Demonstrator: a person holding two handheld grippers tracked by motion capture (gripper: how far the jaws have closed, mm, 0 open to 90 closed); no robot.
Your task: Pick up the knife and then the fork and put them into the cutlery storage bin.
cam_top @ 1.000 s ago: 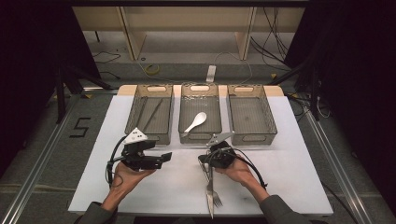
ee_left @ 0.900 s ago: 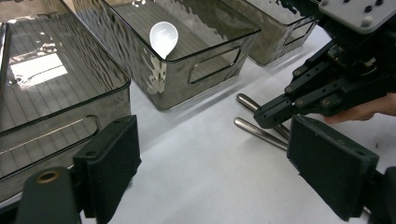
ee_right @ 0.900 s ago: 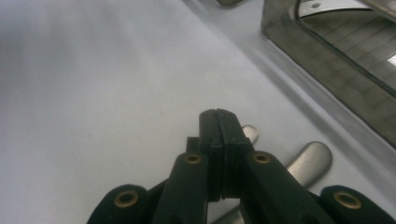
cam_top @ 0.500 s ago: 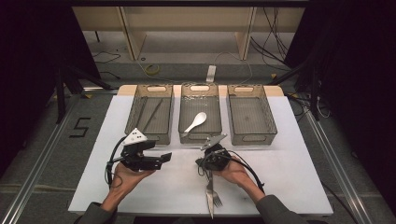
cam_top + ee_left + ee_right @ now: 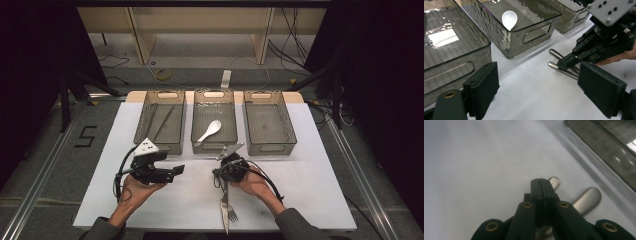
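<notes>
The right gripper (image 5: 541, 182) had its jaws pressed together with nothing between them, tips down over the handle ends of two pieces of metal cutlery lying side by side on the white table (image 5: 310, 175). One was a fork (image 5: 230, 212), its tines toward the person; the second piece (image 5: 223, 207) lay touching it, and what kind it was could not be told. In the right gripper view both rounded handle ends (image 5: 589, 195) showed just past the closed jaws; whether the tips touched them could not be told.

The left gripper (image 5: 172, 172) was well to the left of the right one, held level, its jaws wide apart and empty, pointing toward the right gripper.

Beyond both grippers stood three clear bins in a row. The left bin (image 5: 145, 117), just past the left gripper, held one thin dark stick (image 5: 163, 122). The middle bin (image 5: 196, 125), just past the right gripper, held one white spoon (image 5: 210, 131). The right bin (image 5: 285, 120), farther right of the right gripper, held nothing visible.
</notes>
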